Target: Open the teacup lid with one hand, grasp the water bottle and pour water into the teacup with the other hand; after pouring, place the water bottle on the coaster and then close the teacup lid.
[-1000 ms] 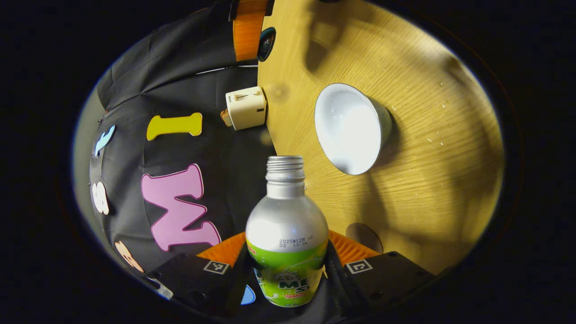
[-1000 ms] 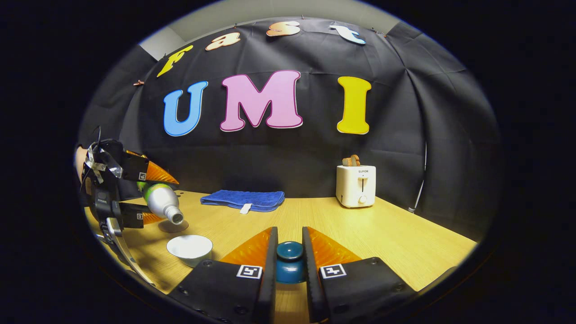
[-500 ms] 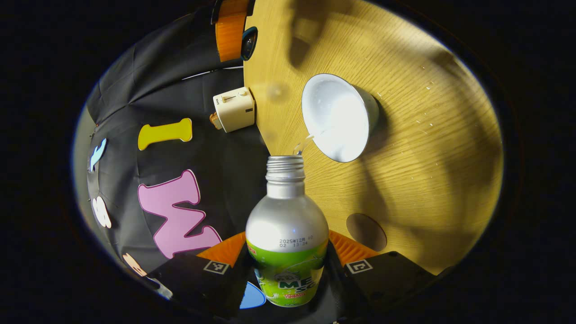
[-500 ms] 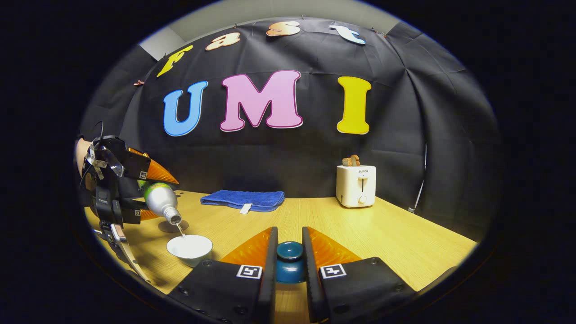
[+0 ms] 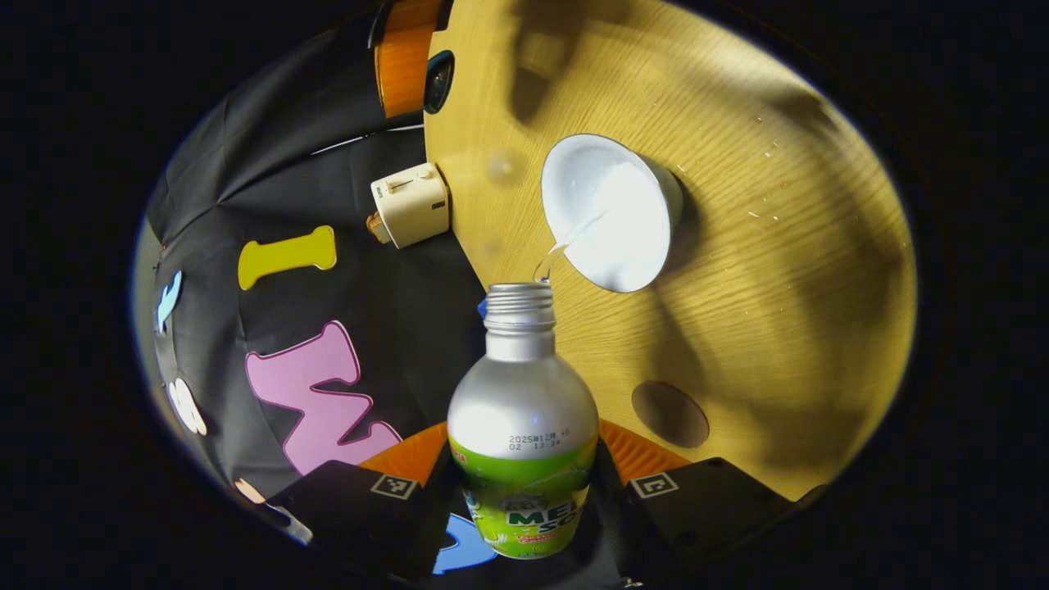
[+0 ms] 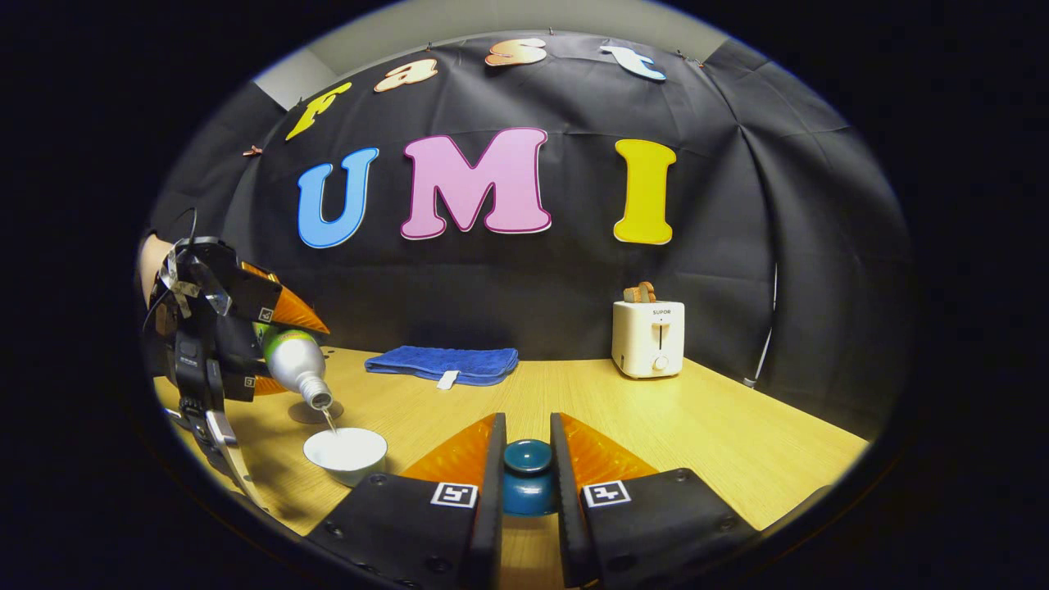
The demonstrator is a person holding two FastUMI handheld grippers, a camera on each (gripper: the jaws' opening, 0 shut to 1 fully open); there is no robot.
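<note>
Since a second ago the water bottle [image 5: 522, 426] has tipped further and a thin stream now runs into the teacup [image 5: 610, 215].

The left gripper [image 5: 524, 492] is clamped on the bottle's body, its mouth just above and beside the cup's rim; in the right gripper view the same bottle [image 6: 295, 365] slants down over the white cup [image 6: 345, 455] on the wooden table [image 6: 697, 426]; the right gripper [image 6: 527, 483] holds the blue lid [image 6: 527, 475] pinched between both fingers, off to the cup's side; pouring is the step in hand (how full the cup is I cannot tell); next, I judge, the bottle must be righted and stood on the round coaster [image 5: 669, 414] near the cup, then the lid returned.
</note>
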